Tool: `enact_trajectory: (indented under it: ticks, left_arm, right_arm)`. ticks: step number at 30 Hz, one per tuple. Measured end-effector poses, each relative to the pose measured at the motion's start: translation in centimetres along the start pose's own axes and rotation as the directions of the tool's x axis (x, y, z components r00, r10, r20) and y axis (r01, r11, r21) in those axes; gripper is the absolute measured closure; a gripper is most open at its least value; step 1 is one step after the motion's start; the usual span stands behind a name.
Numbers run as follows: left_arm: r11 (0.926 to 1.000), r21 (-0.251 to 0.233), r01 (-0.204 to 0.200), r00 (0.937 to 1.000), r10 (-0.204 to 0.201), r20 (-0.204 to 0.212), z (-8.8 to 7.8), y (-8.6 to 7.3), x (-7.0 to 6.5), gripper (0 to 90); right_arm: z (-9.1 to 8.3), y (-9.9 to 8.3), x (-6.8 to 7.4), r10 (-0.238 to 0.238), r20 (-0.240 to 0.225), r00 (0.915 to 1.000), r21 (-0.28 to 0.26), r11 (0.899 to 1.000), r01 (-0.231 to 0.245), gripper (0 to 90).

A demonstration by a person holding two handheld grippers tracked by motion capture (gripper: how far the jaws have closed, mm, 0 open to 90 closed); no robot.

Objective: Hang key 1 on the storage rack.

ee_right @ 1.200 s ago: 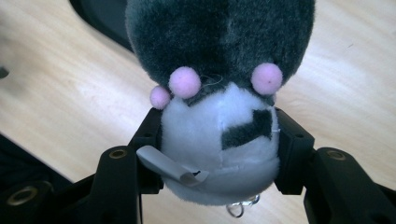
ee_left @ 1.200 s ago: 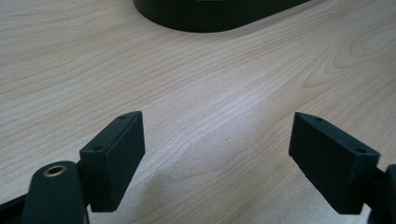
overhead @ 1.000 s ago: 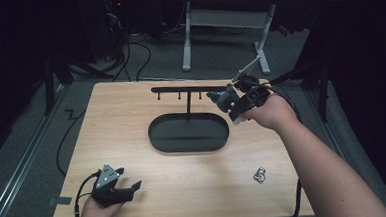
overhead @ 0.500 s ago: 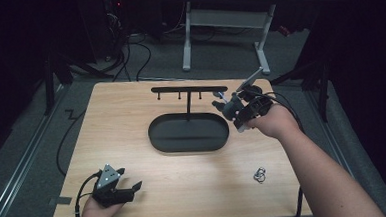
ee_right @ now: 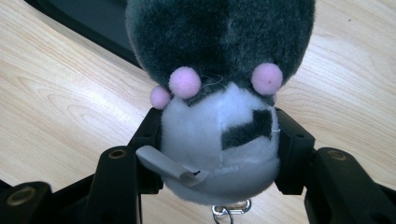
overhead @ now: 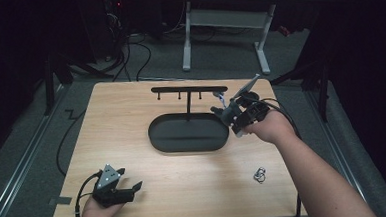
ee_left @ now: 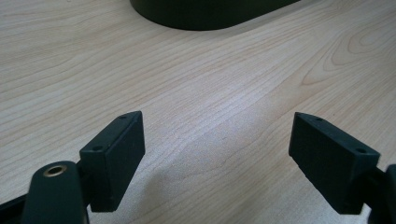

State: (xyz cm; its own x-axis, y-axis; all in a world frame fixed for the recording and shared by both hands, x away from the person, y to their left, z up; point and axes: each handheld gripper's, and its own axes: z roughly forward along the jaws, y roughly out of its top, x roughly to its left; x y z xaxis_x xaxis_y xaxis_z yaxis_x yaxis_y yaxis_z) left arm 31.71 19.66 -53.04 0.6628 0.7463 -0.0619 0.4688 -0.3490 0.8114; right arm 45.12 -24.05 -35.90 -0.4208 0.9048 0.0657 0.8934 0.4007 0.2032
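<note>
My right gripper (overhead: 227, 114) is shut on a small plush toy (overhead: 219, 111) just above the right end of a black oval base (overhead: 187, 134). In the right gripper view the plush toy (ee_right: 219, 84) is dark grey on top and white below, with pink pom-poms, a grey tag and a metal clasp at its bottom; both pads (ee_right: 148, 128) press its white part. A thin post rises from the base to a black hook bar (overhead: 189, 89). My left gripper (overhead: 134, 188) rests open near the table's front left corner, nothing between its fingertips (ee_left: 116, 149).
A small metal ring piece (overhead: 259, 174) lies on the wooden table (overhead: 121, 117) at the front right, near the person's right forearm. The oval base's edge (ee_left: 210, 11) lies ahead of the left gripper. Beyond the table are dark floor, cables and a white desk frame (overhead: 221, 22).
My right gripper has sunk with the plush toy, from beside the hook bar's right end down toward the right end of the oval base. The left gripper has stayed put.
</note>
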Motion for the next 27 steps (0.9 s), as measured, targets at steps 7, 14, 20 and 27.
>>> enact_trajectory:
  ticks: [7, 14, 20, 27]
  left_arm:
    - [1.0000, 0.001, -0.003, 1.0000, 0.003, -0.001, 0.0, 0.0, 0.0, 18.9]
    - [1.0000, 0.006, -0.006, 1.0000, 0.006, 0.002, 0.2, 0.0, 0.0, 18.9]
    - [0.9999, 0.008, -0.015, 0.9999, 0.015, 0.006, 0.2, 0.0, -0.2, 19.0]
    - [0.9999, 0.008, -0.014, 0.9999, 0.014, 0.004, 0.1, 0.0, -0.2, 18.9]
  right_arm:
    - [1.1, 0.2, 0.4, -0.021, 0.018, 0.9996, -0.002, 1.000, 0.021, 50.1]
    - [-1.1, 0.1, 1.3, -0.048, 0.034, 0.9983, -0.029, 0.998, 0.049, 50.4]
    - [-4.4, 0.2, 1.9, -0.048, 0.042, 0.9979, -0.078, 0.996, 0.051, 50.2]
    - [-5.5, 0.8, 1.4, -0.021, 0.092, 0.9955, -0.115, 0.993, 0.032, 50.1]
